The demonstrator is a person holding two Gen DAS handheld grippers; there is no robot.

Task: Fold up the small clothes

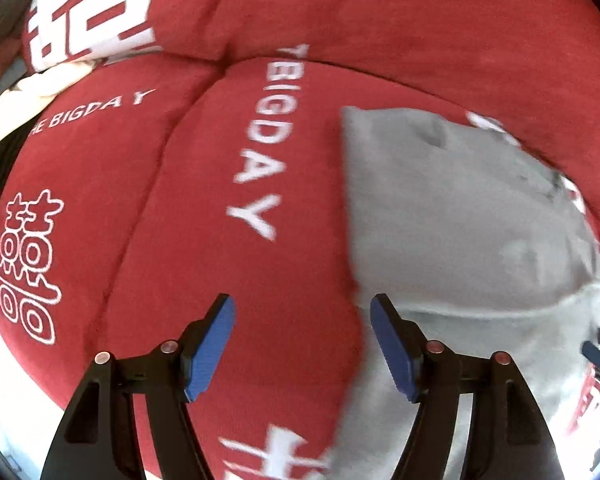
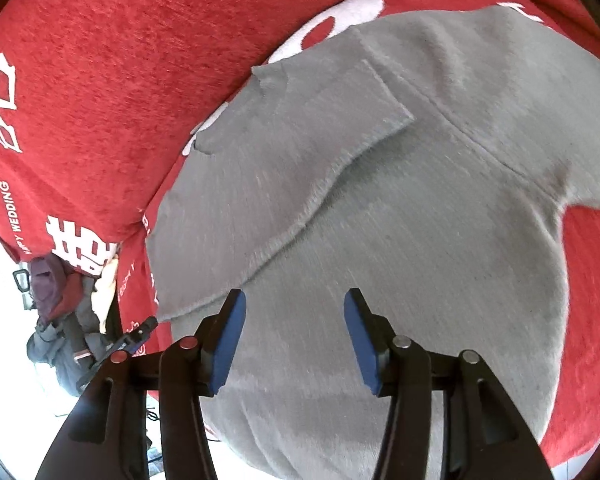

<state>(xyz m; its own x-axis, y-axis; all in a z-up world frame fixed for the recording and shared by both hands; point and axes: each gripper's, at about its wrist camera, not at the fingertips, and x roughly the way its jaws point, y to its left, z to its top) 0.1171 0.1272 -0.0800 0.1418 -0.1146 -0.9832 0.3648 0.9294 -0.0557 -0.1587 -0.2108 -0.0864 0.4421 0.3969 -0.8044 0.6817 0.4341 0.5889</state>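
The left gripper (image 1: 302, 344) hangs with its blue pads (image 1: 210, 350) spread apart and nothing between them, above the red cover (image 1: 204, 216) at the edge of the grey garment (image 1: 452, 216). The right gripper (image 2: 294, 342) also stands parted and empty — directly over the grey cloth, not touching it. The garment lies flat on the red cover, one flap (image 2: 284, 152) folded over its body with a diagonal edge. Beyond it the cover stretches on, printed with white lettering (image 1: 260, 152) — "BIGDAY" — and large white characters (image 1: 28, 264). At the far left of the right wrist view a heap of dark clothes (image 2: 60, 320) sits beyond the cover's edge.
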